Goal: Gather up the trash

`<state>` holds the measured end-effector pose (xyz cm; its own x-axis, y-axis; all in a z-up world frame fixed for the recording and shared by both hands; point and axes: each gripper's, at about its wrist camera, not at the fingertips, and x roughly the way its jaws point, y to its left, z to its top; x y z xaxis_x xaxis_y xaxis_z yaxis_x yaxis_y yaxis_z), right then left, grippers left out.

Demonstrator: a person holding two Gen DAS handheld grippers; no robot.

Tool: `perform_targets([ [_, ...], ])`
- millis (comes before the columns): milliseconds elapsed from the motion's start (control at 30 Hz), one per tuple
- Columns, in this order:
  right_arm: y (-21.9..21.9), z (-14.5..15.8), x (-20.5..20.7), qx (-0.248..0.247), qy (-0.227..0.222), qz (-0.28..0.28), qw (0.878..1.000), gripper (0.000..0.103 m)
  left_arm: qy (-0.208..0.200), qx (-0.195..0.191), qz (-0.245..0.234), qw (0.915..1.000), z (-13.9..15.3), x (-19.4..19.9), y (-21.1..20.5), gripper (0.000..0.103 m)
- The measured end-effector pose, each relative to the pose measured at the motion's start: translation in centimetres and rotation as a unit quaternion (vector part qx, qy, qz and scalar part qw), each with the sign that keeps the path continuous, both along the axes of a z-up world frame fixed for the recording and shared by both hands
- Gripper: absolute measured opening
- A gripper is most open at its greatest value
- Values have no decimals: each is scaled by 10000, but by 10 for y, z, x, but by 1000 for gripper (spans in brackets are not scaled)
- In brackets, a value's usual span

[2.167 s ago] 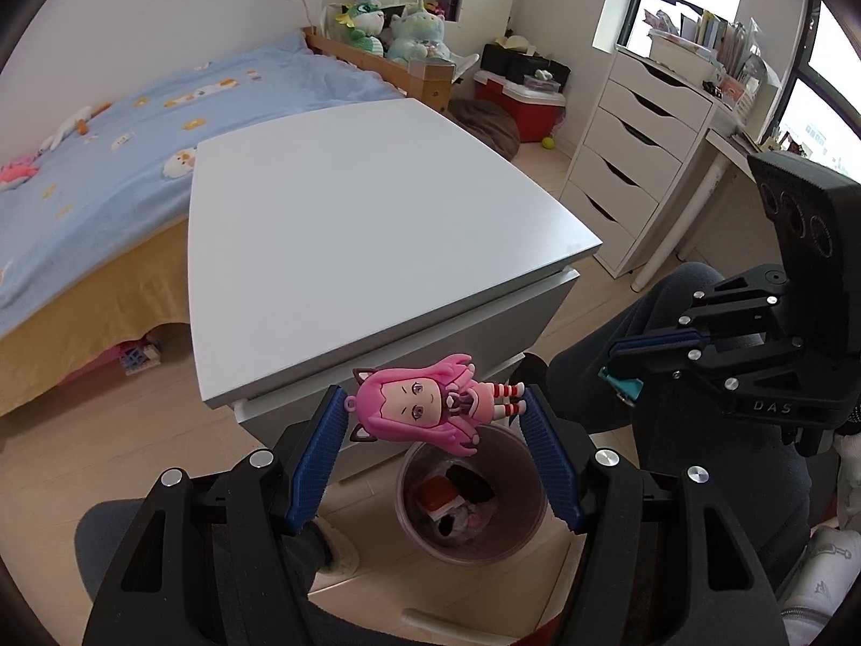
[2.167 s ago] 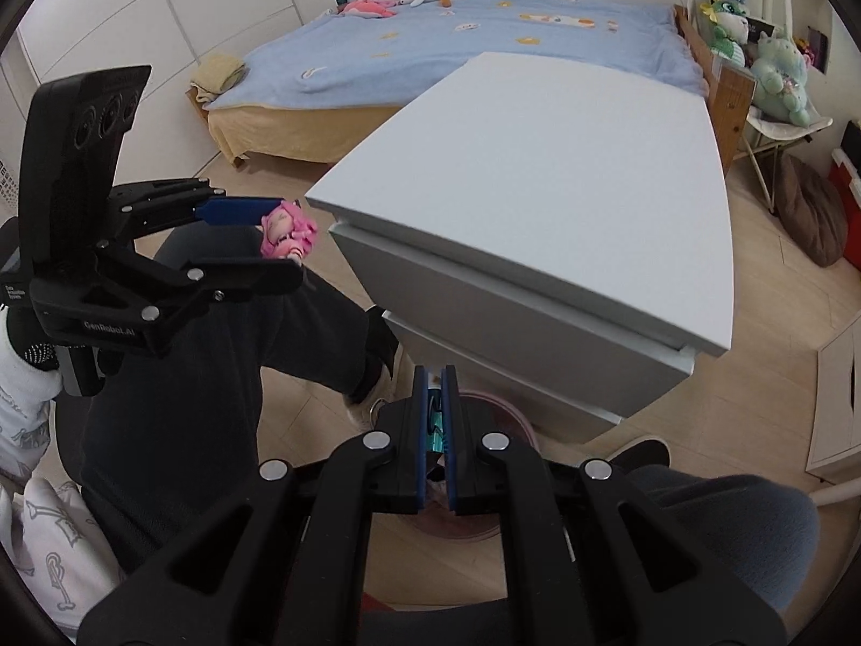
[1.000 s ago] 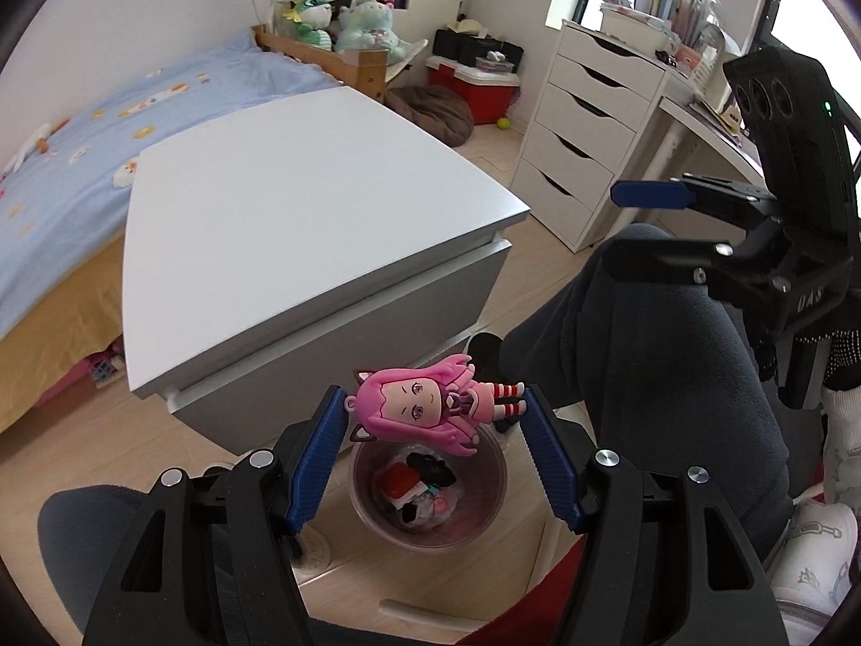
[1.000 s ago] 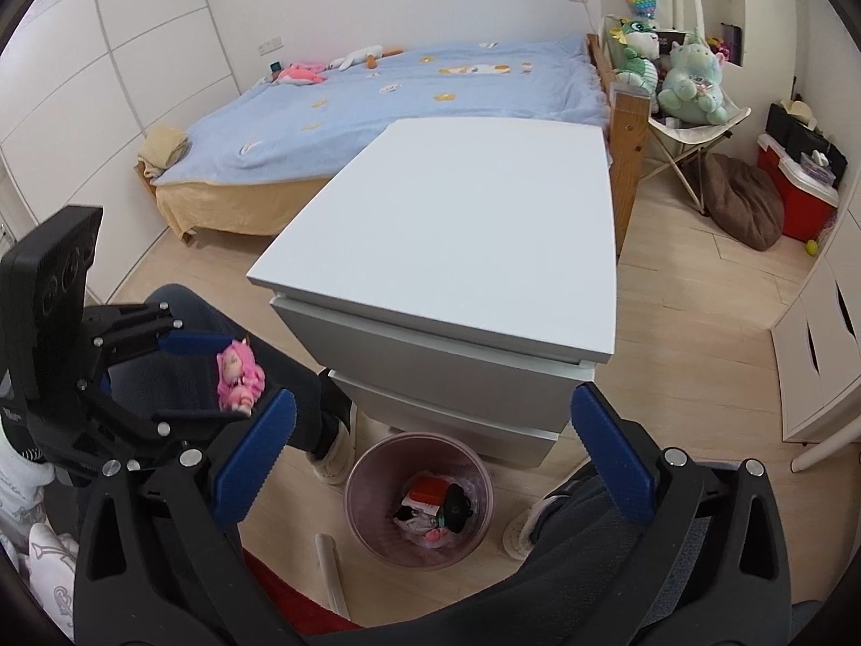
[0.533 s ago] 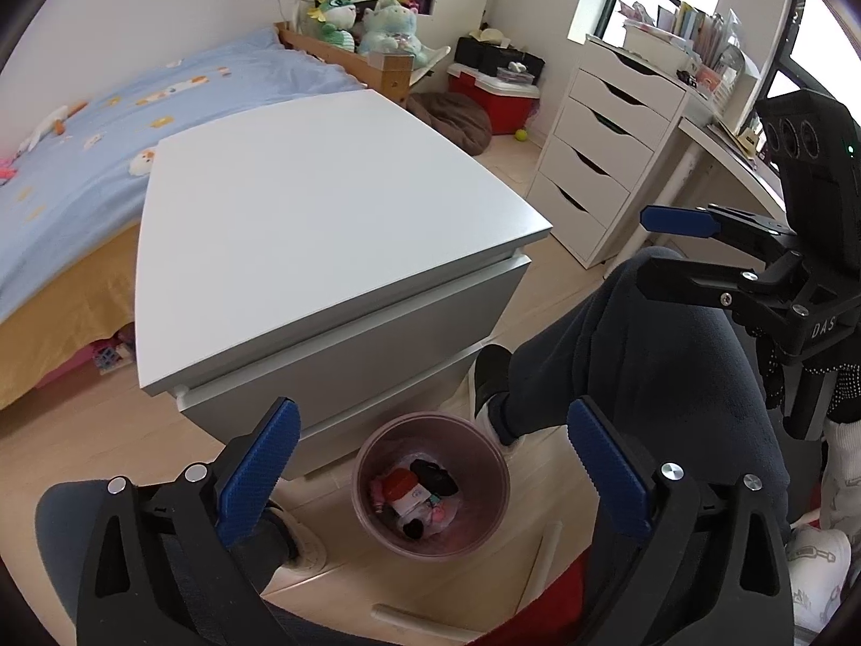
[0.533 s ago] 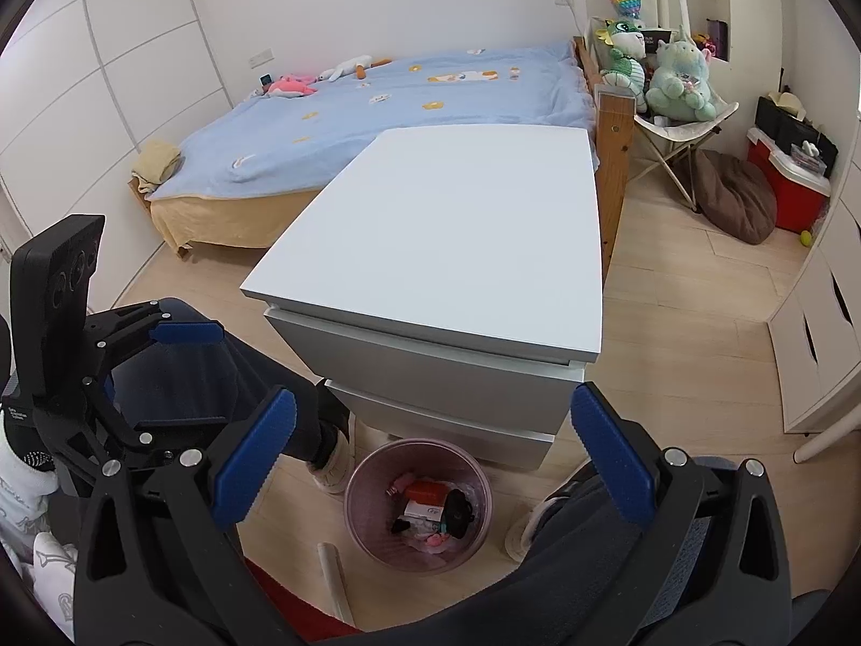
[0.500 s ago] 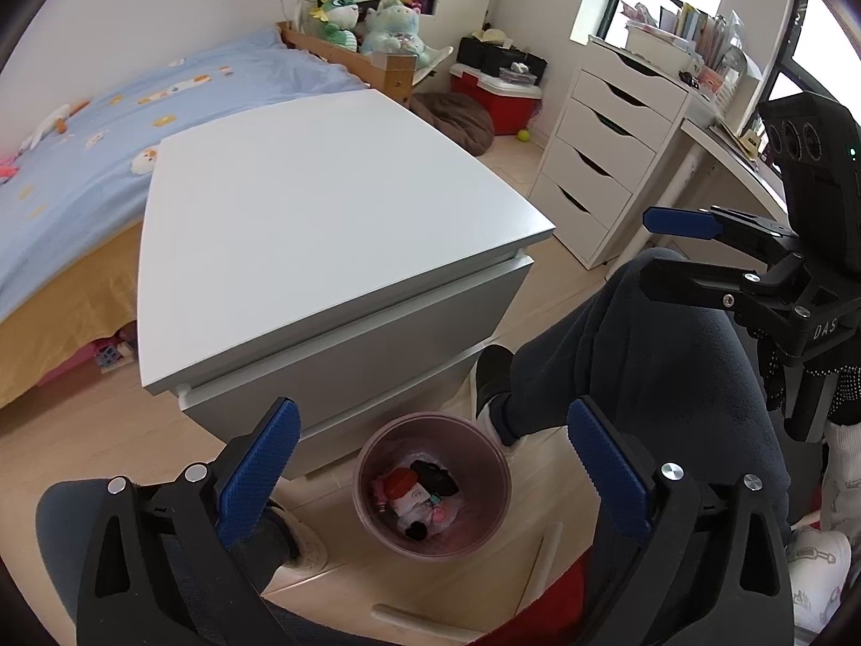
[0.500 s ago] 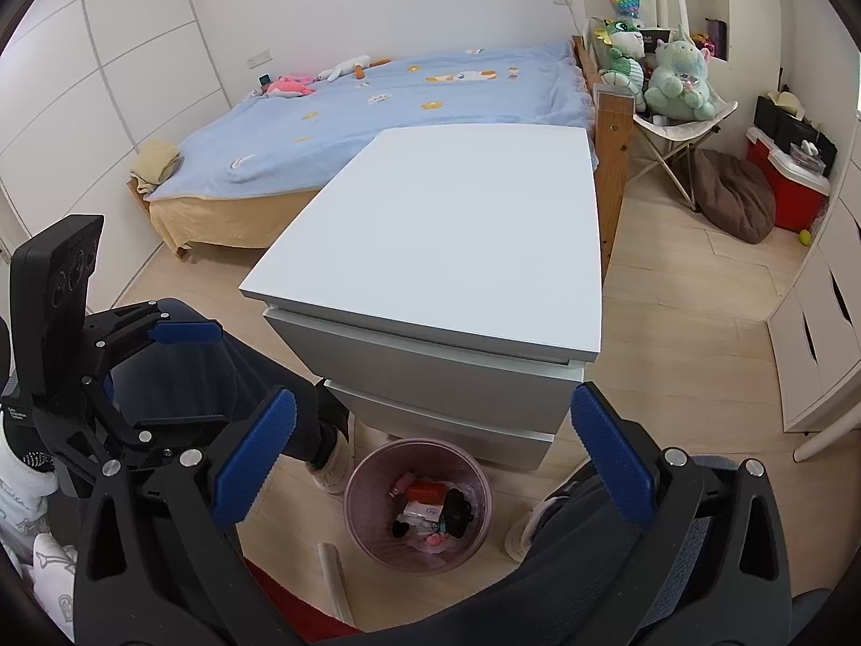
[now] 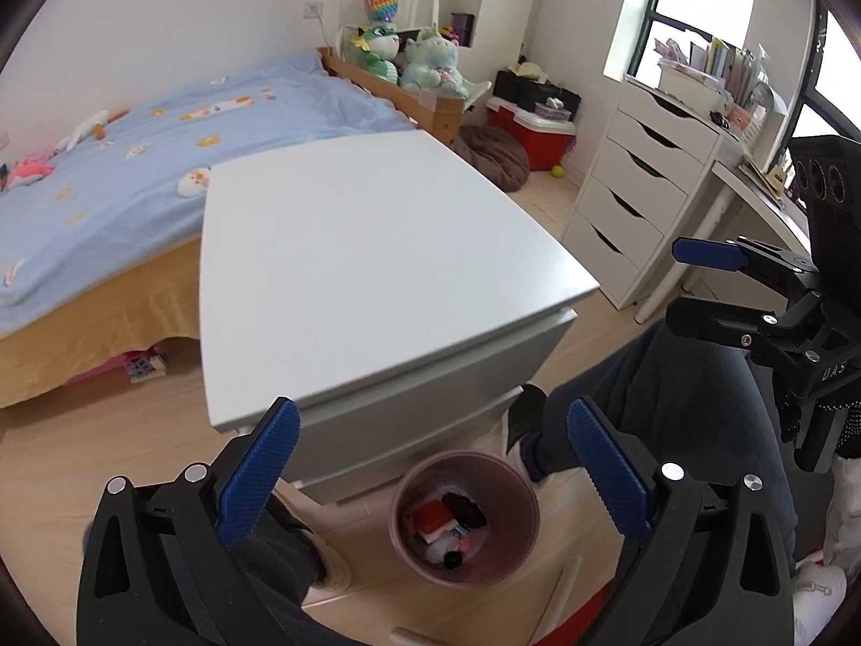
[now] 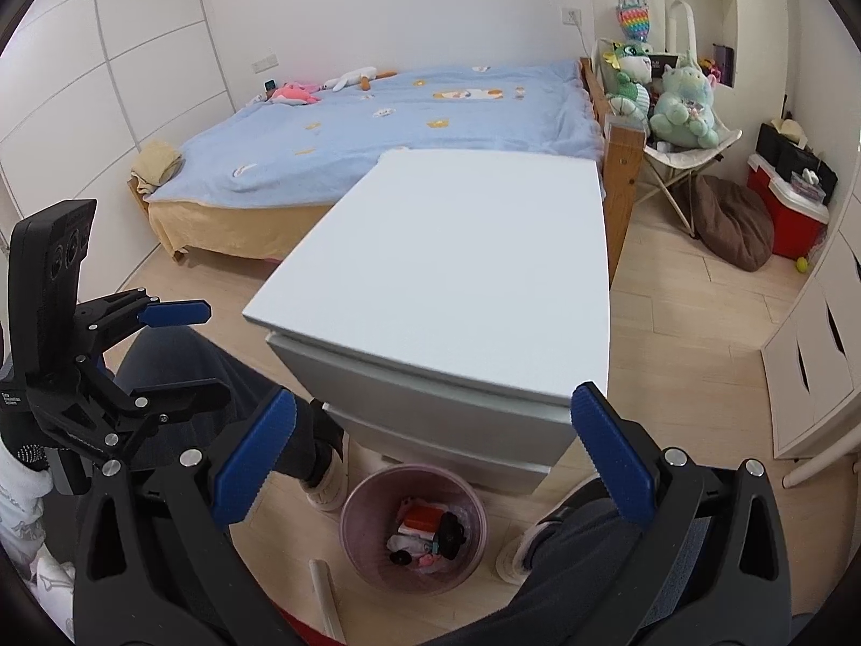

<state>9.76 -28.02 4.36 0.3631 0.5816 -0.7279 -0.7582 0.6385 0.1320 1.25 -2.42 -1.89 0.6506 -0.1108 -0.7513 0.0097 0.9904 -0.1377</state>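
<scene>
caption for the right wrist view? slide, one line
Right gripper open and empty above the pink trash bin on the floor beside the white cabinet.

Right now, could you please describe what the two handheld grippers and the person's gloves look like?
Both the left gripper and the right gripper are matte black angular frames with silver screw heads and two fingers tipped with ribbed blue pads. Each carries a black block with round lenses; white lettering marks the frames. The hands wear white knit gloves with dark dotted patches.
</scene>
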Motion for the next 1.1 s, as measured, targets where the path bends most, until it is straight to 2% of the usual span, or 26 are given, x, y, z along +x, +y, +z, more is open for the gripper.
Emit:
perform_targets([
  [267,26,28,10,30,-395,23,9992,100,-418,-13,323,9986,29,12,23,96],
  [433,34,37,18,201,-328,21,9993,100,-491,-43,390,9980,40,21,31,96],
  [633,41,36,17,119,-345,69,9993,100,-487,70,494,9976,40,27,33,97],
  [833,42,35,13,100,-339,105,9993,100,-422,-200,484,9977,36,28,37,97],
  [1100,42,35,15,127,-309,69,9994,100,-477,-12,531,9974,37,24,30,97],
])
